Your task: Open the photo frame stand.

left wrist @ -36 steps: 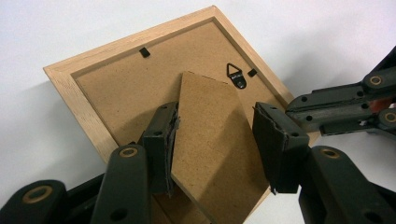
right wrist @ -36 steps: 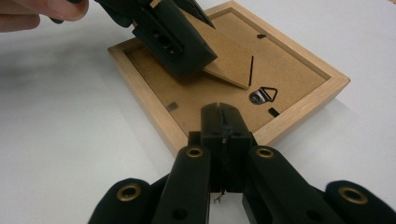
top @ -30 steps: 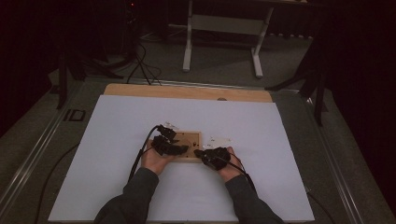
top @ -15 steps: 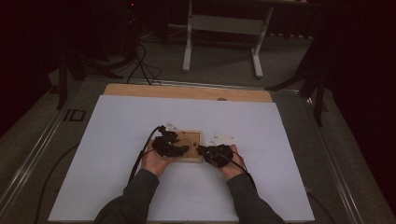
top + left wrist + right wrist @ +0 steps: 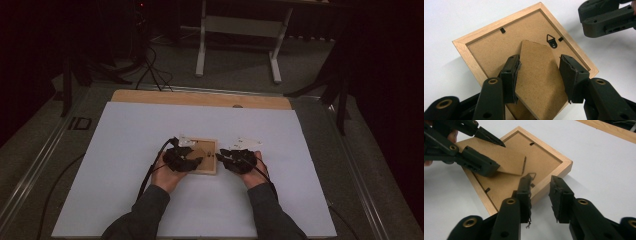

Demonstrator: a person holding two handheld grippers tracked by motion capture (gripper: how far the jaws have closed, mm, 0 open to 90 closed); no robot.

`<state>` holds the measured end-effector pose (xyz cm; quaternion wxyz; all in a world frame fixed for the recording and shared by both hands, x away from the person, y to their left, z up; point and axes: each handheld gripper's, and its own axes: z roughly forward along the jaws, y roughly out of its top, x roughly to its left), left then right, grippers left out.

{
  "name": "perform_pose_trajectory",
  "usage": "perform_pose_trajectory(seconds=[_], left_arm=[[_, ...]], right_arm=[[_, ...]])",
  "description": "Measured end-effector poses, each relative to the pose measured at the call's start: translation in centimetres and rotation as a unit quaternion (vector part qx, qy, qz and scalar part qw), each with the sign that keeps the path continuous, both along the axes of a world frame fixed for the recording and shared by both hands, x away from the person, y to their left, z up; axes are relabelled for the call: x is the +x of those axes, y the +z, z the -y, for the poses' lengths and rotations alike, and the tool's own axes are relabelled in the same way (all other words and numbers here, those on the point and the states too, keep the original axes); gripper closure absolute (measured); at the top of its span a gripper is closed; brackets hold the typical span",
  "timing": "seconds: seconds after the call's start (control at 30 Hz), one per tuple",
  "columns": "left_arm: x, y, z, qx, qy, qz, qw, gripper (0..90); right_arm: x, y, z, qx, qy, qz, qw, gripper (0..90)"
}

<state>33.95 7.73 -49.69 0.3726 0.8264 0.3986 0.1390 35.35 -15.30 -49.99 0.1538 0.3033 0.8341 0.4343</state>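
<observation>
A wooden picture frame (image 5: 209, 161) lies face down on the white sheet, its brown backing (image 5: 486, 47) up. My left gripper (image 5: 539, 61) is shut on the backing's fold-out stand flap (image 5: 536, 80) and holds it raised off the backing. A small metal hanger (image 5: 552, 41) sits just beyond the flap. My right gripper (image 5: 541, 180) has just been opening its jaws. One jaw is over the backing by the hanger (image 5: 531, 175), the other outside the frame's rail (image 5: 549, 181), and neither pad presses on it. In the high view, both grippers (image 5: 192, 157) (image 5: 223, 156) flank the frame.
The white sheet (image 5: 150, 130) covers most of the table, and a strip of wooden tabletop (image 5: 200, 98) shows at the far edge. Beyond the table stand a white metal stand (image 5: 240, 30) and floor cables (image 5: 150, 70). The person's sleeves (image 5: 145, 215) come in from the bottom.
My right gripper's jaws have opened and the hand has edged slightly up and away from the frame. My left gripper has stayed on the flap.
</observation>
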Motion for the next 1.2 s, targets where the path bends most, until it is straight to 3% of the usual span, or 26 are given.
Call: perform_pose_trajectory(seconds=[0.27,0.57,0.87,1.1,1.2], left_arm=[[-1.3,0.2,0.4,0.023,-0.011,0.048,0.9985,52.7],[-2.6,0.2,0.7,0.045,-0.022,0.092,0.9945,52.6],[-3.2,-0.1,0.6,0.048,-0.025,0.112,0.9922,52.6],[-3.5,-0.3,0.4,0.046,-0.031,0.124,0.9908,52.6],[-3.6,-0.4,0.4,0.043,-0.031,0.126,0.9906,52.6]], right_arm=[[0.3,0.1,0.0,0.007,0.003,-0.009,0.9999,62.7],[0.9,0.1,0.3,0.027,-0.001,-0.031,0.9992,55.1],[2.2,-0.2,-0.3,0.042,-0.002,-0.063,0.9971,42.4],[3.1,-0.7,-0.2,0.079,-0.002,-0.098,0.9921,36.9],[3.3,-1.0,-0.3,0.078,0.002,-0.106,0.9913,35.6]])
